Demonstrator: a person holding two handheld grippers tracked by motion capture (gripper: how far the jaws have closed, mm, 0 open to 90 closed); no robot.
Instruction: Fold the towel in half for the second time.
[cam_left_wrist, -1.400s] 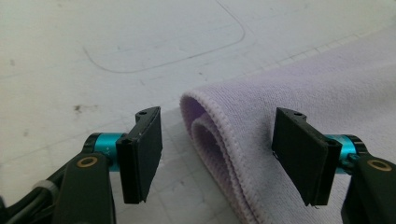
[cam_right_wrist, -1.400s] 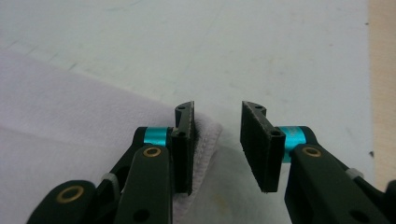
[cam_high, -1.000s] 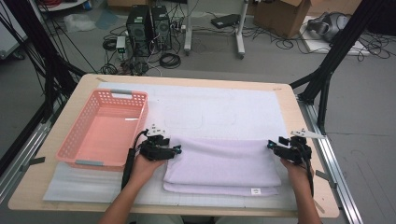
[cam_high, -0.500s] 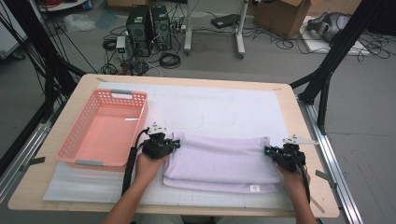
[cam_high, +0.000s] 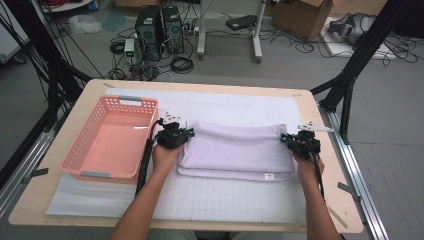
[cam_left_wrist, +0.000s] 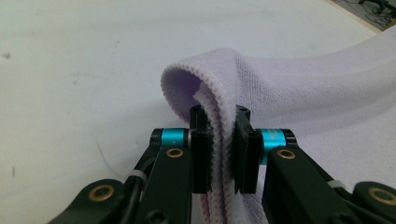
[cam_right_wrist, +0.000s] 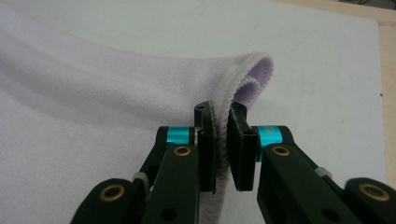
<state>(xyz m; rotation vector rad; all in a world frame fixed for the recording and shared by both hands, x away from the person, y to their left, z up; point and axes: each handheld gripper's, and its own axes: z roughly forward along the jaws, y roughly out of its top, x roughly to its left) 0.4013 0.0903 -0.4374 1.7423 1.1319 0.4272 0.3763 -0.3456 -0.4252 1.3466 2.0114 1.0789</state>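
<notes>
- While I look along my left gripper (cam_left_wrist: 223, 154), I see its two black jaws pinched onto a doubled edge of the lavender towel (cam_left_wrist: 299, 93); they have just been closing, and the cloth sits squeezed between the pads.
- Just past those jaws, the towel's edge curls up and over in a rounded loop, with a second layer tucked inside it.
- On my right gripper (cam_right_wrist: 223, 149) I see the same: jaws clamped on two layers of the towel (cam_right_wrist: 93, 116), having just been closing, with the hem looping up just beyond the tips.
- From the high view, my left gripper (cam_high: 186, 135) holds the towel's far left corner and my right gripper (cam_high: 287, 140) holds its far right corner, so the towel (cam_high: 235, 152) spans the whole gap between them.
- Between the two grippers the gripped far edge is lifted into a raised roll, while the near part lies flat in folded layers with a small label at its near right corner.
- Beneath the towel and both grippers lies a white mat (cam_high: 225, 107), gridded toward me.
- Just outside my left gripper, nearly touching it, sits a pink basket (cam_high: 80, 160) with latticed walls.
- Under everything is the wooden table (cam_high: 310, 102); well beyond the grippers, on the floor, stand computer towers (cam_high: 160, 27) among tangled cables.
</notes>
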